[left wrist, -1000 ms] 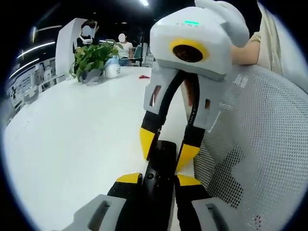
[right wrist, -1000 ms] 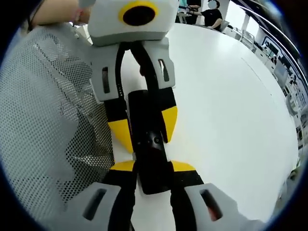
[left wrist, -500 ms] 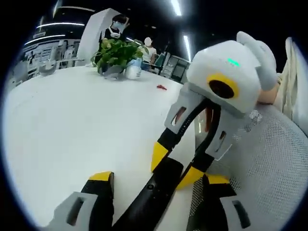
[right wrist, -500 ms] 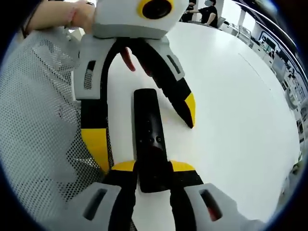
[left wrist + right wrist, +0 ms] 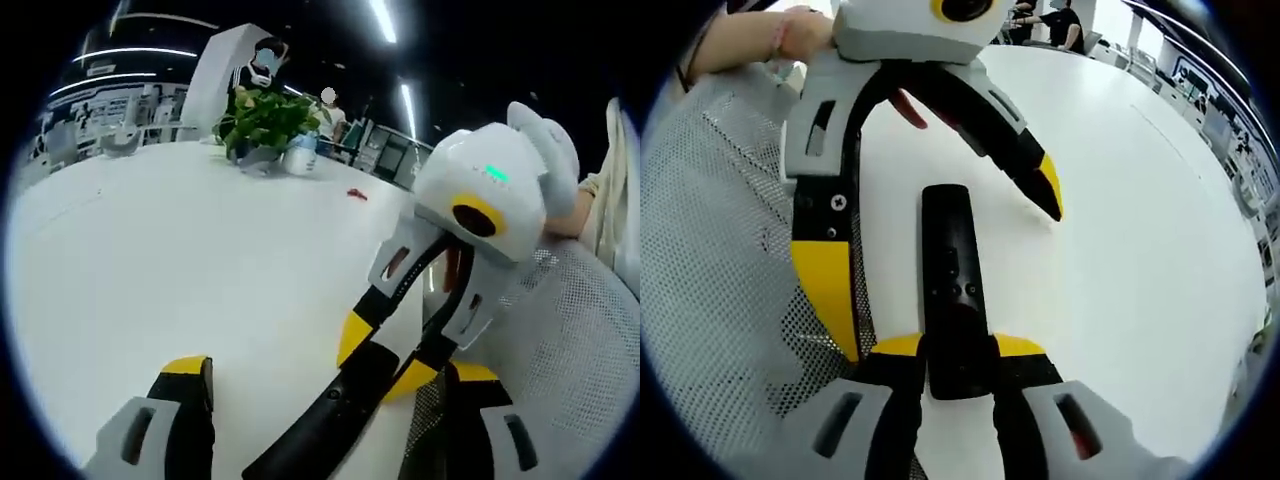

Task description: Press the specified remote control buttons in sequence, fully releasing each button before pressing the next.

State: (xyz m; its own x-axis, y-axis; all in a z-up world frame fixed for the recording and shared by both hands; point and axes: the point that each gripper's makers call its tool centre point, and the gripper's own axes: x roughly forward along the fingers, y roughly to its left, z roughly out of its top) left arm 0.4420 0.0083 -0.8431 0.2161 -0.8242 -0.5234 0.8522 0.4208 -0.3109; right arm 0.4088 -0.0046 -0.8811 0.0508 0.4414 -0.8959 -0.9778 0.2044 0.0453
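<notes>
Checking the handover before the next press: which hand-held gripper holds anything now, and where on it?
The right hand-held gripper clamps the black remote at its near end; the left hand-held gripper is open around it.

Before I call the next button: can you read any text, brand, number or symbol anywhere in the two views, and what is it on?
No text can be read in either view.
Remote control: small round buttons show, but any marks on them are too small to read.
Left gripper: yellow tips and a screw head, no lettering.
Right gripper: a green light on its body, no lettering.
Background walls behind the table: shapes too blurred to read.
</notes>
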